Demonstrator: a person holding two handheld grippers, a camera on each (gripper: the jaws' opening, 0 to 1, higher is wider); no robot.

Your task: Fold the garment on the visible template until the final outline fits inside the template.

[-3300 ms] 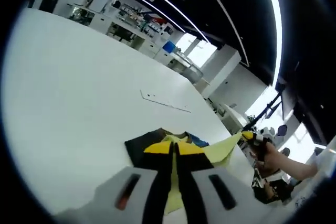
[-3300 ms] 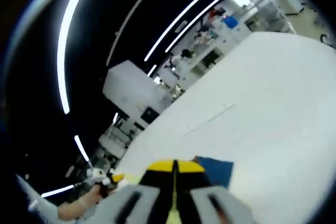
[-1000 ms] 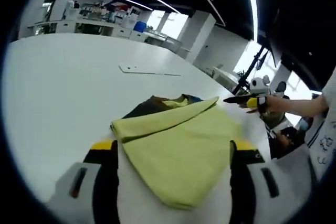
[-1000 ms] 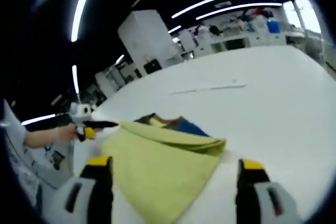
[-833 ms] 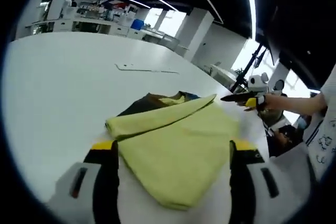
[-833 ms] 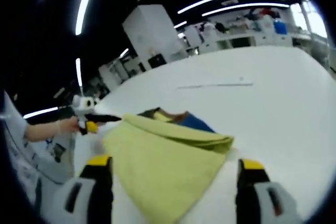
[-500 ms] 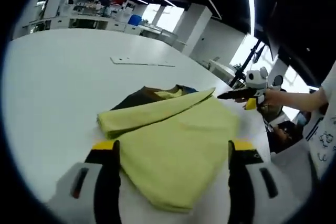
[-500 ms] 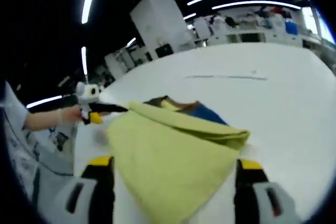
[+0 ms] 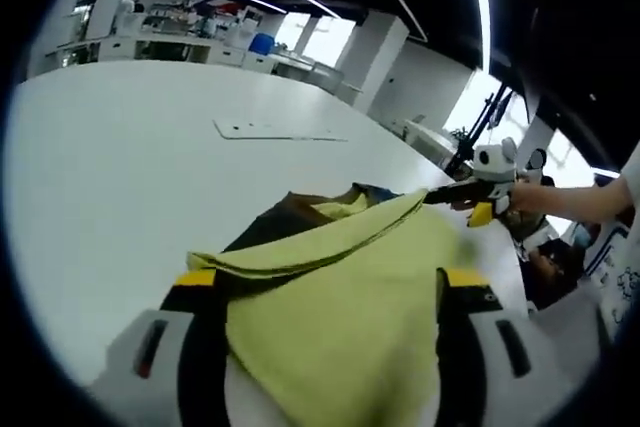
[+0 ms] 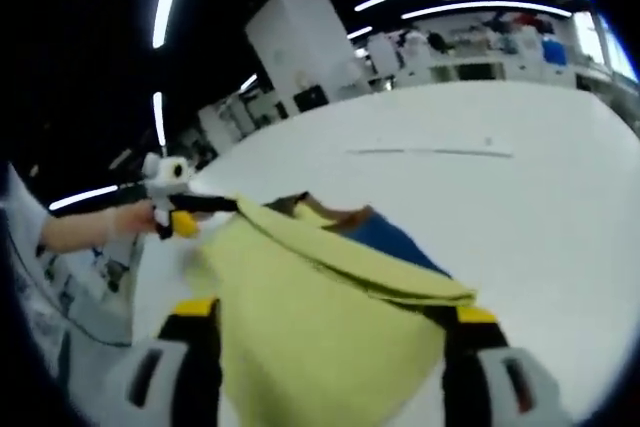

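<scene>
Broad white surface (image 9: 110,157) stretching away under both views, a thin pale strip (image 9: 275,132) lying flat on it well beyond the cloth, seen too in the right gripper view (image 10: 430,152).

Yellow-green garment (image 9: 340,297) spread on the surface, folded over itself, thick rolled fold edge running across its far side; same garment (image 10: 320,317) in the right gripper view, fold edge slanting from upper left to lower right. Dark template (image 9: 275,227) peeking out from beneath the far edge, black and brown in the left gripper view, with a blue patch (image 10: 390,239) visible in the right gripper view.

Left claw (image 9: 325,292) spread wide, both jaws flanking the garment, cloth lying between them and running down to the bottom of the view; no grip on it visible. Right claw (image 10: 325,322) likewise wide open, jaws either side of the garment, nothing pinched.

Other claw entering each view at the garment's far corner, tip touching or just beside the fold end: right claw in the left gripper view, left one in the right gripper view.
</scene>
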